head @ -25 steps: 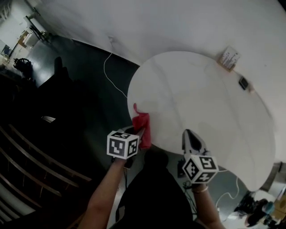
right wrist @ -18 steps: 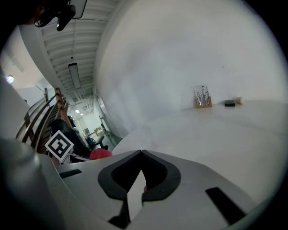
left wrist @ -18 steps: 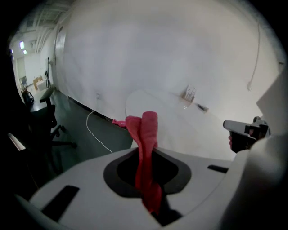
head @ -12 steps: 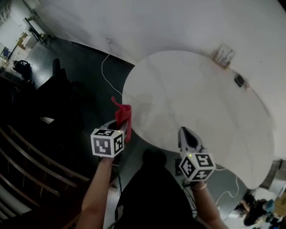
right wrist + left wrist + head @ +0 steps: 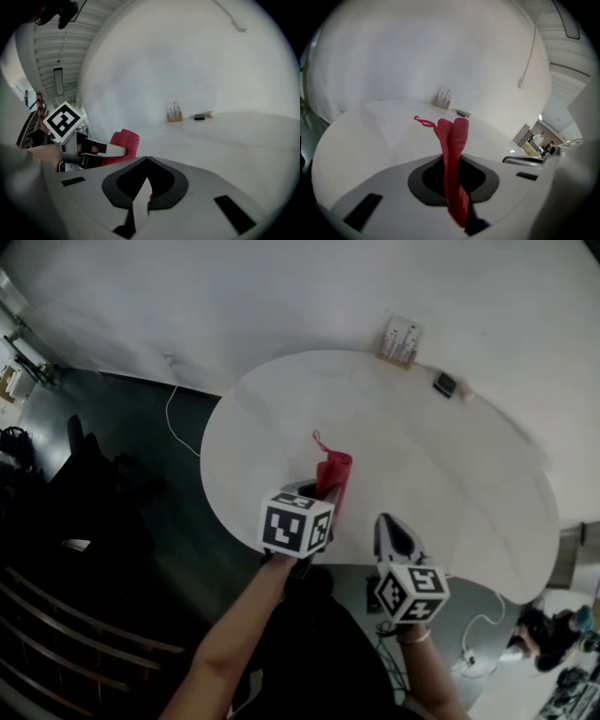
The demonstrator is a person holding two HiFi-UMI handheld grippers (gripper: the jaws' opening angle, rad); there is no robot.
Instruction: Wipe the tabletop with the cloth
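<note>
A red cloth point(image 5: 332, 474) sticks up from my left gripper point(image 5: 323, 491), which is shut on it above the near part of the white round tabletop point(image 5: 422, 465). In the left gripper view the cloth point(image 5: 452, 136) runs up between the closed jaws as a folded strip with a small loop at its top, and the left gripper point(image 5: 451, 164) points across the table. My right gripper point(image 5: 391, 521) hovers at the table's front edge, right of the left one. Its jaws meet at the tips, shut and holding nothing point(image 5: 146, 159). The right gripper view shows the cloth point(image 5: 124, 144) to its left.
A small card stand point(image 5: 401, 341) stands at the table's far edge by the white wall, with a small dark object point(image 5: 444, 384) beside it. A white cable point(image 5: 173, 401) lies on the dark floor to the left. Clutter sits on the floor at bottom right.
My left gripper has carried the cloth from beyond the table's left edge to above the tabletop, closer to the right gripper. The right gripper has barely moved.
</note>
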